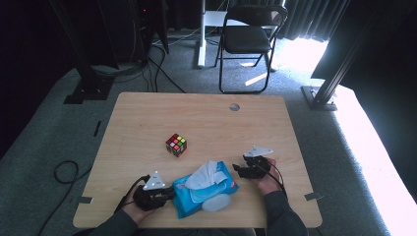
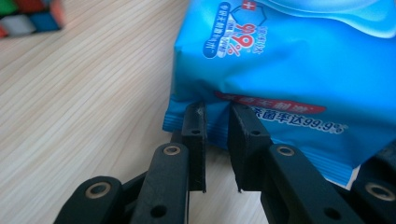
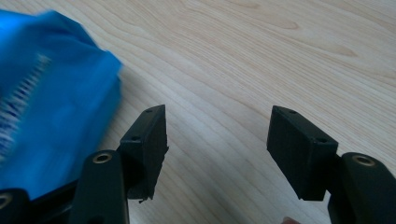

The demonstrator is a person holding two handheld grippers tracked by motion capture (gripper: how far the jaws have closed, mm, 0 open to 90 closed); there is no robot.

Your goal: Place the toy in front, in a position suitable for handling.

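So on the left side, the left gripper (image 1: 164, 192) sits low on the wooden table (image 1: 147, 128), jaws pointed at the near-left end of the blue wet wipes pack (image 1: 204, 194). In the left gripper view its jaws stand nearly together with only a narrow slot between them, and the crimped edge of the pack (image 2: 289, 70) sits right at their tips. I honestly can't tell whether the pads are actually pinching that seam or just touching it, the angle's too tight.

The pack lies between the two grippers, with a white wipe (image 1: 204, 174) pulled up out of the top and the clear lid flap (image 1: 216, 202) hanging off its near side. Past the pack, well beyond both sets of fingers, a Rubik's cube (image 1: 176, 145) sits alone on the table; a blurry corner of it (image 2: 28, 18) shows in the left gripper view too.

On the right, the right gripper (image 1: 241, 169) is just beside the pack's far-right end. Its jaws stand about halfway apart with bare table between them, and the pack (image 3: 46, 107) is just outside its left finger (image 3: 147, 140).
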